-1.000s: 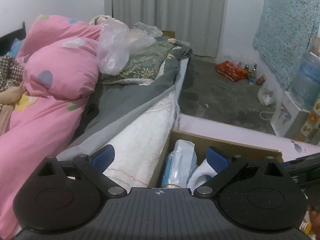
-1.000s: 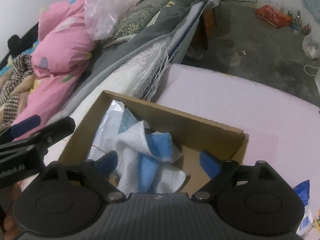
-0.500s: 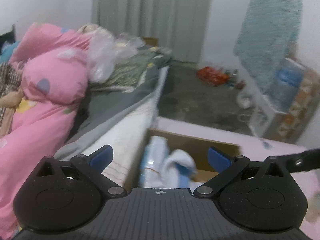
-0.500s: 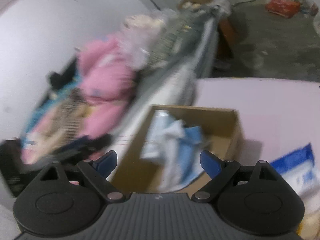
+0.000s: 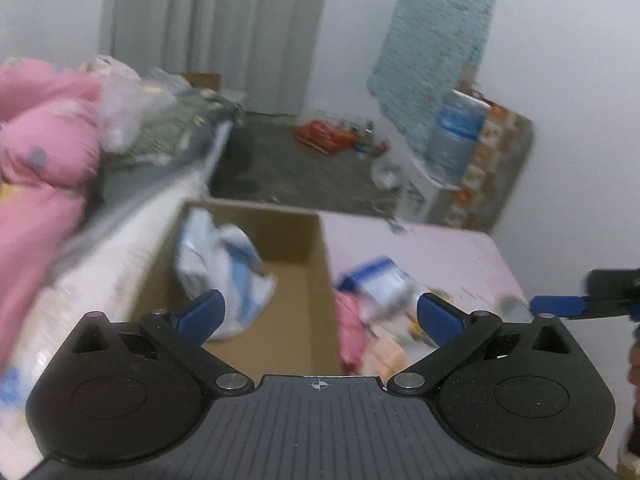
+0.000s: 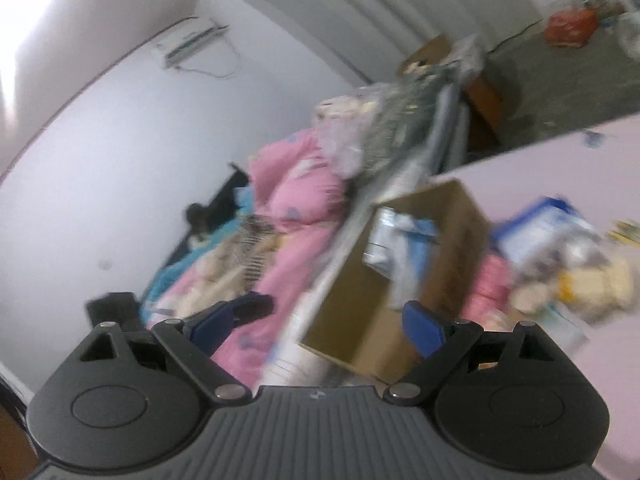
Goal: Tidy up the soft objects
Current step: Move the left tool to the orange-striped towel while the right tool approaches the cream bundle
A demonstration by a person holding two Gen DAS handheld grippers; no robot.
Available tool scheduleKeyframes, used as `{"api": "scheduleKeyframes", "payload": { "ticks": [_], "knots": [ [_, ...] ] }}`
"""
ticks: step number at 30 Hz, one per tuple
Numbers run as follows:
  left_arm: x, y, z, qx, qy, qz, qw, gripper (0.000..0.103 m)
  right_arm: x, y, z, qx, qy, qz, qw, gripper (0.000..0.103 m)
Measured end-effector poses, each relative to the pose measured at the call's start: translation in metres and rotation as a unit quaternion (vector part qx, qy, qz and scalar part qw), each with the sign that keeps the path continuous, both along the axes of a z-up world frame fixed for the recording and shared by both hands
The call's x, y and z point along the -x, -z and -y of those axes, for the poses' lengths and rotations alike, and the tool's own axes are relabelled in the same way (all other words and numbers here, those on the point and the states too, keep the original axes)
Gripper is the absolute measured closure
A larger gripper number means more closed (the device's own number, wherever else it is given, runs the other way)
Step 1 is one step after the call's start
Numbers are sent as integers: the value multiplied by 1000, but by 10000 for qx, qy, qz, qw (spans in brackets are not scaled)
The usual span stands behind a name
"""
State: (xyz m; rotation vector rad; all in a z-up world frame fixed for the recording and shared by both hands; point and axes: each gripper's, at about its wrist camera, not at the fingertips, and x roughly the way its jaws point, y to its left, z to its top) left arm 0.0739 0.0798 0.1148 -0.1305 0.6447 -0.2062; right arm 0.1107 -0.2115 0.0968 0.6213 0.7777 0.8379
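A cardboard box (image 5: 304, 236) stands on the pink table beside the bed and holds a white and blue cloth (image 5: 236, 264) and a plastic packet. Right of the box lies a pile of soft things: a pink cloth (image 5: 352, 332), a blue and white packet (image 5: 380, 284). My left gripper (image 5: 320, 316) is open and empty, above the box's near end. My right gripper (image 6: 320, 322) is open and empty, pulled back from the box (image 6: 436, 240), with the pile (image 6: 560, 256) at its right. Both views are blurred.
The bed with a pink quilt (image 5: 44, 168) and a plastic bag lies left of the box. A water bottle (image 5: 456, 136) and a patterned cabinet stand at the far right. The pink table top (image 5: 440, 248) extends right. My right gripper's finger (image 5: 560, 304) shows at the right edge.
Both grippers have pulled back and swung. The left view turned right, so the box and the pile now show. The right gripper rose and tilted away from the box.
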Motion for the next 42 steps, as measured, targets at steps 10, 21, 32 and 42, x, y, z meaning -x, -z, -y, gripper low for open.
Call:
{"api": "scheduleKeyframes", "payload": {
  "ticks": [10,21,32,42],
  "knots": [
    [45,70,41,334,382,-121,9986,0,8,118,21,361,369,-1112,9925,31],
    [56,95,47,-83,-92,483,9988,1,-57,154,-23,634,347,-1589,9846,38],
    [46,107,22,329,23,620,9975,2,-103,168,-63,1323,593,-1815,9726,44],
    [39,105,16,458,385,601,9964,3,-100,152,-72,1438,588,-1404,9778,70]
  ]
}}
